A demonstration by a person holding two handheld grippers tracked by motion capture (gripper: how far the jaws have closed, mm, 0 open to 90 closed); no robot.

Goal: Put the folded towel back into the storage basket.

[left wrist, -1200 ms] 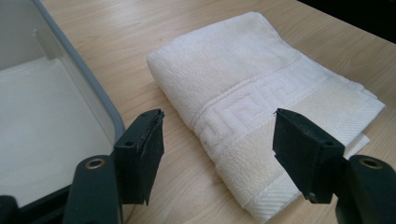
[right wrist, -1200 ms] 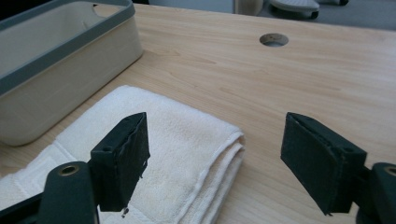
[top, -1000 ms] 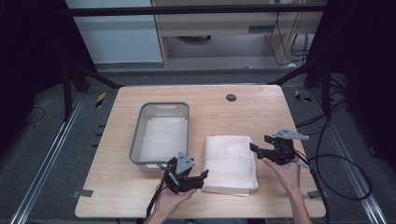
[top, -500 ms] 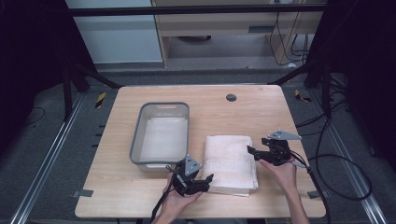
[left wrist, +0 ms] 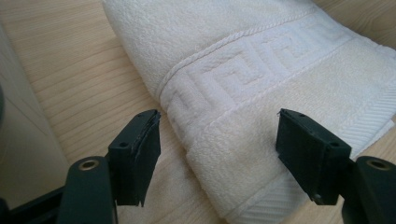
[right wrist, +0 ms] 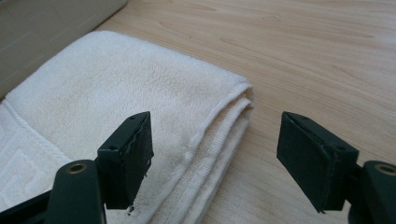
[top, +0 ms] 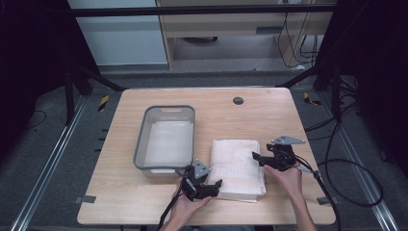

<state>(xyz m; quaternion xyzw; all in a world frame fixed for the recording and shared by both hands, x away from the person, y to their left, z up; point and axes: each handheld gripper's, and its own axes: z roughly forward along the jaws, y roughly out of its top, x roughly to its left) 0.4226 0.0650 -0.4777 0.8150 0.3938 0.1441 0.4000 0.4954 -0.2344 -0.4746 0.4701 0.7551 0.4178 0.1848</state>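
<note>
One folded cream terry towel [top: 238,168] lies on the pale wooden table [top: 269,115], just right of a grey plastic tub [top: 166,137]. Left gripper [top: 215,185], jaws just widening, straddles its near-left corner; right gripper [top: 257,158] is spread at its right edge.

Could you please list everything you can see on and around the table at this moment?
towel: one, white, folded, near right of the table
tub: one, grey, left of the towel, white cloth inside
table: one, light wood, centre
hole cover: one, dark, far middle of the table
tape strips: two, grey, near table corners
left tool: one, black, open at the towel's near left corner
right tool: one, black, open at the towel's right edge
hands: two, holding the tools
</note>
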